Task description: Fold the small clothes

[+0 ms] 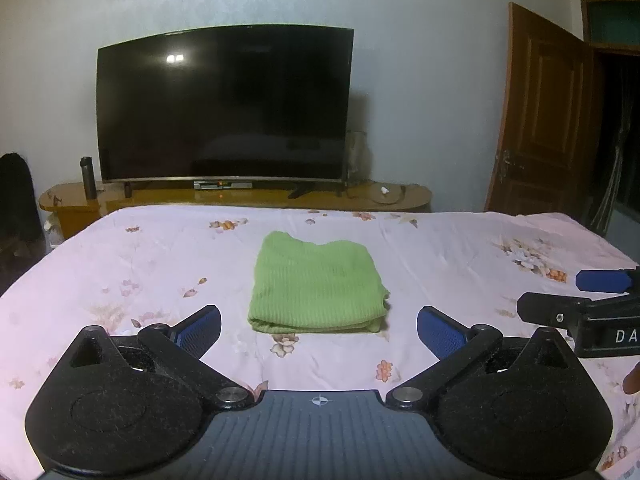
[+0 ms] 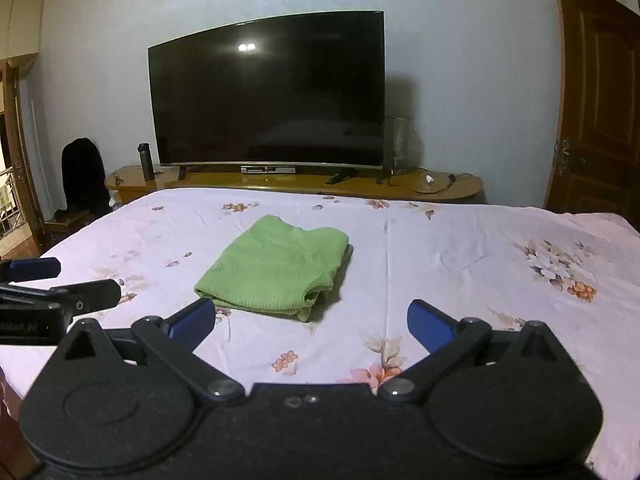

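A green ribbed knit garment (image 1: 318, 286) lies folded into a compact rectangle on the pink floral bedsheet (image 1: 460, 264). My left gripper (image 1: 319, 330) stands open just short of its near edge, blue pads wide apart with nothing between them. In the right wrist view the same folded garment (image 2: 276, 266) sits ahead and to the left of my right gripper (image 2: 312, 322), which is also open and empty. The right gripper's fingers (image 1: 560, 314) show at the right edge of the left wrist view, and the left gripper's fingers (image 2: 86, 294) at the left edge of the right wrist view.
Beyond the bed's far edge stands a large dark television (image 1: 226, 106) on a low wooden cabinet (image 1: 240, 196) with a dark flask (image 1: 88, 178). A brown door (image 1: 544, 112) is open at the right. A dark chair (image 2: 82, 174) stands at the left.
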`<action>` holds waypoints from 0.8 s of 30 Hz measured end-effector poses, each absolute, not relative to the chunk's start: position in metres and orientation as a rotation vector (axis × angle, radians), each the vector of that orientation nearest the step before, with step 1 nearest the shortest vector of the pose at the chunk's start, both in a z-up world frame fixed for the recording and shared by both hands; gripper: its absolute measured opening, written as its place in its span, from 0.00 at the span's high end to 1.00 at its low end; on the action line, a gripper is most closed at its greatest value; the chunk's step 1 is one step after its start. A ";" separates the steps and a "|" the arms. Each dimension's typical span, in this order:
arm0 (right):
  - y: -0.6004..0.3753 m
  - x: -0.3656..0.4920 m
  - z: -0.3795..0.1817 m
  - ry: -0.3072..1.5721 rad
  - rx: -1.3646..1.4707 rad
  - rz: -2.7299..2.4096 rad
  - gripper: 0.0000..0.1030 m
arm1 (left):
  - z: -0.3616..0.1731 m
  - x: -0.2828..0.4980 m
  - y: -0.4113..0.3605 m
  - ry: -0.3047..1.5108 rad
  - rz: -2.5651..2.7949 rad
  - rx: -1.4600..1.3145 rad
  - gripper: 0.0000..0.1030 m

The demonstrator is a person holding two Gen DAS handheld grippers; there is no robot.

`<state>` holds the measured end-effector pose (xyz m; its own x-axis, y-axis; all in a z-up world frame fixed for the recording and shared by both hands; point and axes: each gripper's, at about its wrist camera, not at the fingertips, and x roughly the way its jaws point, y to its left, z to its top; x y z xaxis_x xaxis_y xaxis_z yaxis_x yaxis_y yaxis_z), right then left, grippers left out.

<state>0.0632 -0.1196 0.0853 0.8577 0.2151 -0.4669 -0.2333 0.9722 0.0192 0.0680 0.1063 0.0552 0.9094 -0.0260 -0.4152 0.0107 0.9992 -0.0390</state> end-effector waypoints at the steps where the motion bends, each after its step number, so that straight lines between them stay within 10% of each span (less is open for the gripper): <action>1: -0.119 0.063 0.086 0.484 -0.041 0.235 0.01 | 0.056 0.068 0.106 0.427 -0.019 -0.037 0.00; 24: -0.128 0.059 0.087 0.478 -0.031 0.227 0.01 | 0.056 0.066 0.097 0.425 -0.020 -0.029 0.00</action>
